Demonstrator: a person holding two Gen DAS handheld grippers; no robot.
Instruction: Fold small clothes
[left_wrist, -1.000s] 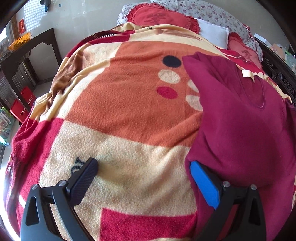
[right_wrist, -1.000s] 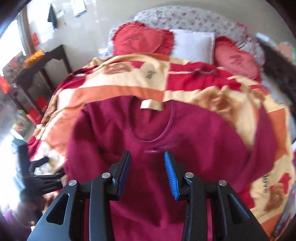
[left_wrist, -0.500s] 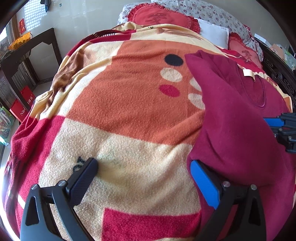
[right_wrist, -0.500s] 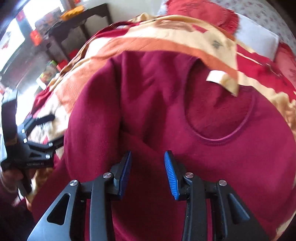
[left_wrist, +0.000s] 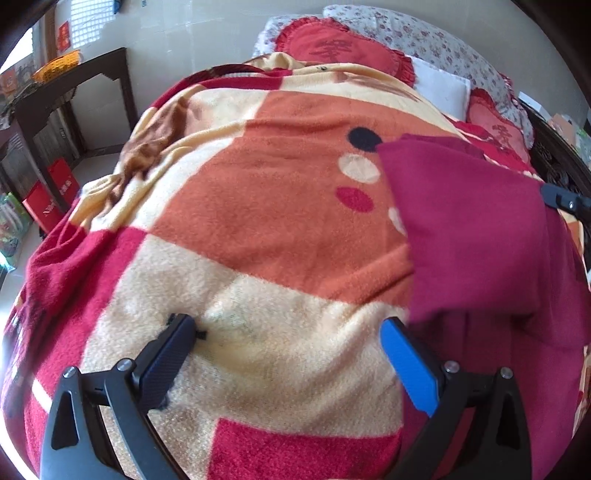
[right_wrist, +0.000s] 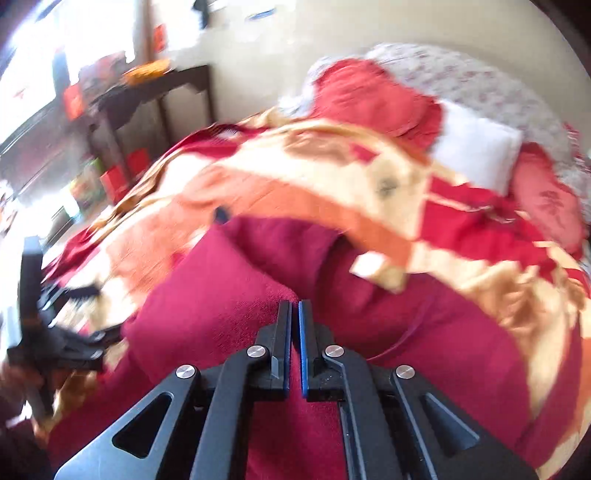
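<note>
A maroon shirt (left_wrist: 472, 236) lies on the right side of the bed; one side of it is raised as a flap that hides the neckline. My right gripper (right_wrist: 294, 306) has its jaws closing tight on a raised fold of that shirt (right_wrist: 221, 314). In the left wrist view the right gripper (left_wrist: 554, 195) shows only at the flap's far right edge. My left gripper (left_wrist: 291, 354) stands open over the blanket, its blue pad (left_wrist: 406, 369) just beside the shirt's near left edge, with nothing between its fingers. The left gripper (right_wrist: 66, 332) shows blurred at the left of the right wrist view.
An orange, cream and red blanket (left_wrist: 258, 184) covers the bed. Red cushions (left_wrist: 332, 48) and a white pillow (left_wrist: 439, 88) lie at the head. A dark wooden table (left_wrist: 74, 85) and red boxes (left_wrist: 51, 199) stand left of the bed. A carved bed frame (left_wrist: 554, 162) runs along the right.
My right gripper has shut on a fold of the shirt and swung sideways with it. The shirt's side now lies over the neckline. The left gripper has barely moved.
</note>
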